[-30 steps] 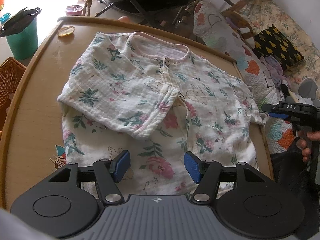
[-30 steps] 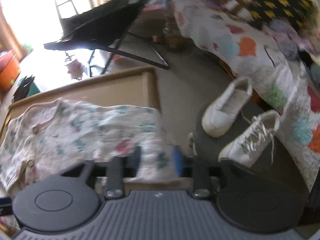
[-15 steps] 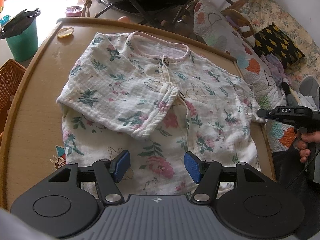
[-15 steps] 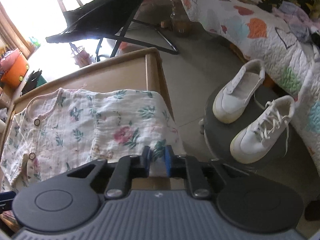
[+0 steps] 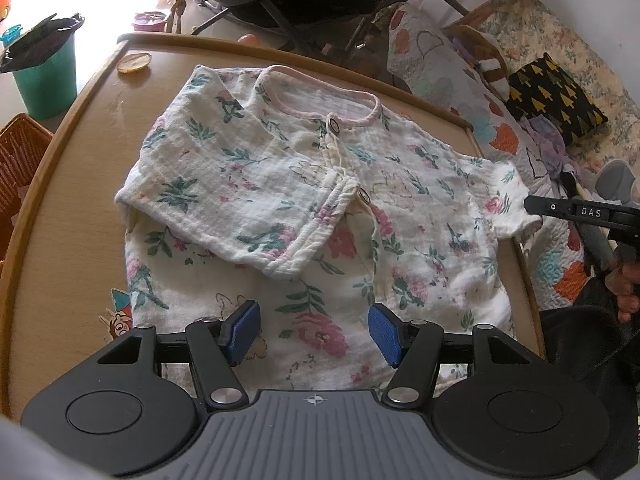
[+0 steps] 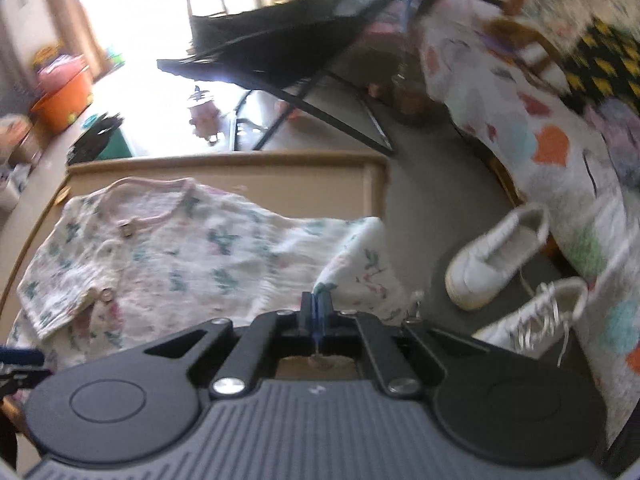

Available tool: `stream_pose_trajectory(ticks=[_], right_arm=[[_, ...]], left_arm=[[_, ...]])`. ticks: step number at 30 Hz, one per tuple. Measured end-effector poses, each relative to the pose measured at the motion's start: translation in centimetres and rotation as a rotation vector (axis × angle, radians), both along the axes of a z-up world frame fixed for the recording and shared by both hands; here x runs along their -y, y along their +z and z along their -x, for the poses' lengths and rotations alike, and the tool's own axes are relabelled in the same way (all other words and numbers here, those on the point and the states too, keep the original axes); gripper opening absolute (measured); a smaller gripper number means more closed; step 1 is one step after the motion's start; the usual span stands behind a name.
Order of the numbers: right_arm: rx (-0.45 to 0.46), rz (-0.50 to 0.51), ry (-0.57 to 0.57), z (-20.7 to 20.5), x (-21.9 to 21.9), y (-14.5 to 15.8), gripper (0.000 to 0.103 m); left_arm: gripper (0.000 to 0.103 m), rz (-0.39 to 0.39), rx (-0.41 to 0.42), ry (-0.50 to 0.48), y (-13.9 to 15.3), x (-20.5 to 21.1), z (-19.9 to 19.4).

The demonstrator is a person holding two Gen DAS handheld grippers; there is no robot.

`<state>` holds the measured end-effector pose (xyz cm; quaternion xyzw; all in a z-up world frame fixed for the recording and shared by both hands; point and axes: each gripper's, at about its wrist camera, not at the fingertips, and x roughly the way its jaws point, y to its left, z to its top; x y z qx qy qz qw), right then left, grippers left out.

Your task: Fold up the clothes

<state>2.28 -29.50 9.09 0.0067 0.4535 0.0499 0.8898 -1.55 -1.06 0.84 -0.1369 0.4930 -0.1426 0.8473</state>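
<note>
The right gripper (image 6: 317,308) pinched the floral shirt's (image 5: 312,200) sleeve at lower centre; the left gripper (image 5: 314,330) stood spread.

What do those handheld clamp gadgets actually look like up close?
Each one has a ribbed grey body flanked by two round black discs. The left gripper has black hinged fingers ending in textured blue pads. The right gripper carries "DAS" lettering on its side.
</note>
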Motion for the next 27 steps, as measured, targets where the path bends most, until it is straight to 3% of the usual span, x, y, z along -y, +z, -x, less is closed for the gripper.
stream_pose_trajectory(ticks=[6, 12, 19, 27], right_arm=[[0.010, 0.059, 0.212, 1.2, -5.0, 0.2, 0.001], [-0.029, 0.145, 0.356, 2.2, -9.1, -2.0, 0.001], [-0.082, 0.130, 0.318, 2.4, -9.1, -3.9, 0.005], [-0.073, 0.101, 0.313, 2.8, -8.7, -1.7, 0.011]], left_arm=[[0.062, 0.020, 0.001, 0.015, -0.1, -0.2, 0.1], [0.062, 0.019, 0.000, 0.014, -0.1, -0.2, 0.1], [0.062, 0.020, 0.001, 0.013, -0.1, -0.3, 0.1], [0.063, 0.023, -0.003, 0.019, -0.2, -0.4, 0.1]])
